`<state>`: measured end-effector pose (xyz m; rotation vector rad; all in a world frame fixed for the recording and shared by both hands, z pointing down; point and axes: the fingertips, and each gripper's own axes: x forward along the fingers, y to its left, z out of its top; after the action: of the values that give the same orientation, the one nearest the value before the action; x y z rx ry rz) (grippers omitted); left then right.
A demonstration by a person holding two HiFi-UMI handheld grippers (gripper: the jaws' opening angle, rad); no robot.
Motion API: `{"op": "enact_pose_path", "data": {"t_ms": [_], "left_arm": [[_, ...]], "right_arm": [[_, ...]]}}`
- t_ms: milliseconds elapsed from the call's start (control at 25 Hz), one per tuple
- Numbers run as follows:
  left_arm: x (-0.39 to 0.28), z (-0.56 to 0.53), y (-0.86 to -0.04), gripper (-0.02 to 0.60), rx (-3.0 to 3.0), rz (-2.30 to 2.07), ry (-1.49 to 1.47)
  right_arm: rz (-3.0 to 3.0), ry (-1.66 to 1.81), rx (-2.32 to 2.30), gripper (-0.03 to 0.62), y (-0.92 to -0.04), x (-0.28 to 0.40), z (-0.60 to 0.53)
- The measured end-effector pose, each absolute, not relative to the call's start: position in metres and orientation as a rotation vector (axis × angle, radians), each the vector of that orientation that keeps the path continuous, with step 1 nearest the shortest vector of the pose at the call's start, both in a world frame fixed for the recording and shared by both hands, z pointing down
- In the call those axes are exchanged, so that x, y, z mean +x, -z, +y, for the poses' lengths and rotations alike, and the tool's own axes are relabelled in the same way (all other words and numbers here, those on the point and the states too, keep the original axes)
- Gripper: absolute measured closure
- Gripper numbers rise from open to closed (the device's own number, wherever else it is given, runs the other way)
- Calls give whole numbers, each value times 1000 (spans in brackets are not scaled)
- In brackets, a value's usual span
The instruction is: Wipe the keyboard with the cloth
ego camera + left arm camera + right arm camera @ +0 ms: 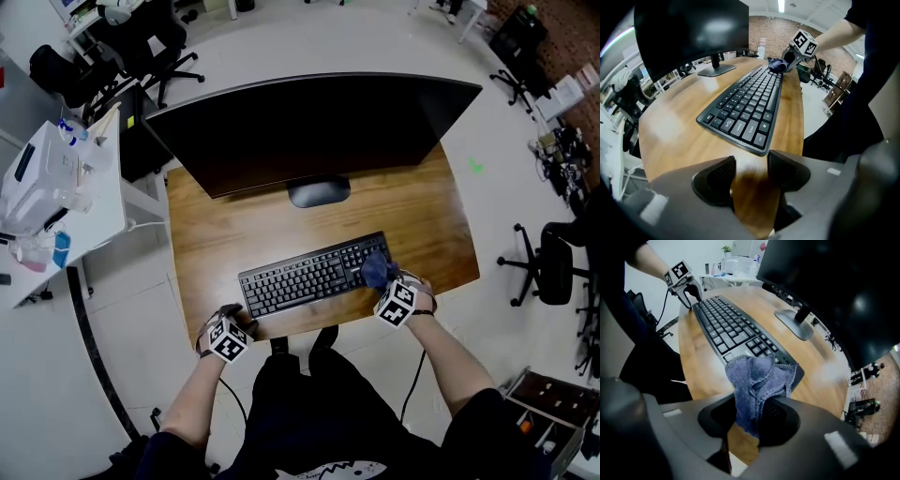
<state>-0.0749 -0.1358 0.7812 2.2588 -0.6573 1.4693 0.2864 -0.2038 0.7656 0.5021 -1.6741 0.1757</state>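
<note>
Cloth [757, 380] is clamped in right gripper [752, 416] over right end of keyboard [726, 329]; left gripper [751, 169] jaws stand apart, holding nothing.

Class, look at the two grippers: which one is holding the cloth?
The right gripper, shut on the blue cloth at the right end of the keyboard. The left gripper is open and empty, over bare desk.

Person's wearing a black short-sleeve tee [487, 417] with a white shark-ish print [323, 471] on the front. The left gripper [751, 171] and right gripper [754, 416] are both grey shells with black mesh-textured jaws. Each has a white cube [226, 339] with black square markers on it, plus a thin black cable [412, 370].
</note>
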Motion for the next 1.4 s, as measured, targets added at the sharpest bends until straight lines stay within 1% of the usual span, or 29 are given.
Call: {"op": "enact_pose_path", "data": {"t_ms": [160, 240, 440, 640, 1120, 1240, 1400], "left_arm": [[-75, -136, -780, 353, 2262, -662, -1467], [-74, -136, -780, 354, 2265, -659, -1465], [-76, -136, -780, 354, 2266, -659, -1466], [-75, -139, -781, 354, 2266, -663, -1471], [-73, -135, -783, 354, 2272, -648, -1467], [-73, -135, -782, 354, 2274, -644, -1467], [-73, -134, -783, 354, 2280, -641, -1464]], "right_arm": [[-1697, -221, 394, 467, -768, 272, -167], [-1726, -229, 405, 467, -762, 267, -167], [-1754, -170, 593, 466, -734, 277, -243], [-1656, -145, 560, 465, -752, 302, -299], [-1597, -226, 591, 465, -770, 317, -222], [-1602, -225, 566, 466, -772, 303, -201], [-1658, -239, 501, 467, -769, 265, -185]]}}
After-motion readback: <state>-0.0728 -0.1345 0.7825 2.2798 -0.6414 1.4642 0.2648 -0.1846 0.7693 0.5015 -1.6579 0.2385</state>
